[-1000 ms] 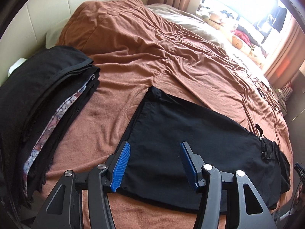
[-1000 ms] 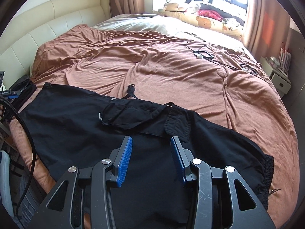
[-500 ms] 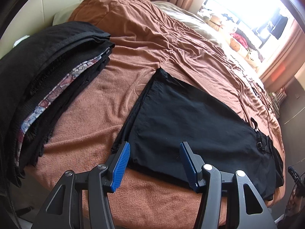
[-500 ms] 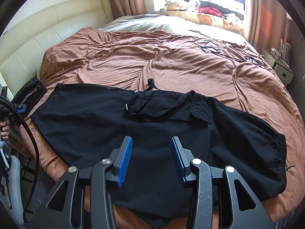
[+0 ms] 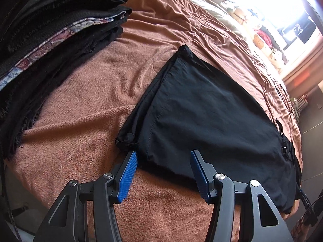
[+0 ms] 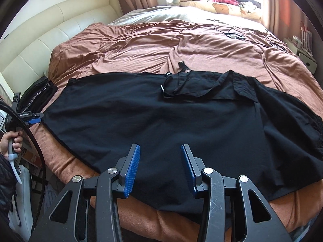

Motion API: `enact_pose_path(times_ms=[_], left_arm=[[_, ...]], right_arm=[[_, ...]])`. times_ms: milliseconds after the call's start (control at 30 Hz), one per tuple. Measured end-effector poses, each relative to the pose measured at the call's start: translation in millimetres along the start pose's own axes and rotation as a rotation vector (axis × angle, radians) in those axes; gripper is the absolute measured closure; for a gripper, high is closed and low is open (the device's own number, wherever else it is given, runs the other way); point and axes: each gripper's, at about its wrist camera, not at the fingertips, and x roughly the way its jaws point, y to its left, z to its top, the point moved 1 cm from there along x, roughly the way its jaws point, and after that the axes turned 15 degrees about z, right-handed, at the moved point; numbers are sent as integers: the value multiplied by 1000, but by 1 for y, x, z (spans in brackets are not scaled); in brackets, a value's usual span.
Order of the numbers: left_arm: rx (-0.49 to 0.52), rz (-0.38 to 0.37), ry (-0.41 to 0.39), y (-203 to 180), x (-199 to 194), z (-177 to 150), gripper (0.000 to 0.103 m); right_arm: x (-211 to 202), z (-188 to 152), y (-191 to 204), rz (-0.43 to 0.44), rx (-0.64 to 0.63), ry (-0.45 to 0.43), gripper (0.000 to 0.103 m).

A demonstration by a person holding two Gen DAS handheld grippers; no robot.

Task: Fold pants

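Observation:
Black pants [image 5: 206, 117] lie spread flat on the brown blanket, leg hem at the left end, waistband with straps toward the right. My left gripper [image 5: 163, 157] stands open just above the near corner of the leg hem, nothing between its blue pads. In the right wrist view the same pants [image 6: 161, 119] span the bed, with a loose strap and metal ring on top. My right gripper [image 6: 160, 151] hovers open over the near edge of the pants' middle. The left gripper [image 6: 33, 119] also shows at the far left there, held by a hand [image 6: 10, 141].
A stack of folded dark clothes [image 5: 50, 32] sits left of the pants near the cream headboard [image 6: 40, 46]. The brown blanket [image 6: 181, 46] is rumpled beyond the pants, with cables [image 6: 234, 35] on it. Plush toys [image 6: 218, 4] line the window; a nightstand [image 6: 302, 48] stands at right.
Both grippers have come down and closer to the bed's near edge; the left now sits at the pants' hem corner. The jaws stand as before.

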Motion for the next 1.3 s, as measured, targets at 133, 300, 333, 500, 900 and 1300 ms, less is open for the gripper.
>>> enact_pose_path(times_ms=[133, 300, 333, 500, 900, 1300], left_arm=[[-33, -6, -10, 3, 7, -1, 49], [-86, 39, -37, 16, 7, 1, 97], [-100, 31, -41, 19, 6, 1, 97], [-103, 59, -75, 27, -2, 0, 98], [-106, 26, -35, 18, -6, -10, 60], [-193, 75, -41, 31, 5, -10, 60]], right_arm=[[15, -2, 5, 10, 3, 10, 63], [25, 0, 1, 8, 22, 9, 63], [27, -1, 1, 5, 24, 10, 63], [32, -3, -1, -7, 44, 17, 63], [42, -7, 4, 10, 46, 30, 63], [51, -15, -1, 28, 80, 36, 63]])
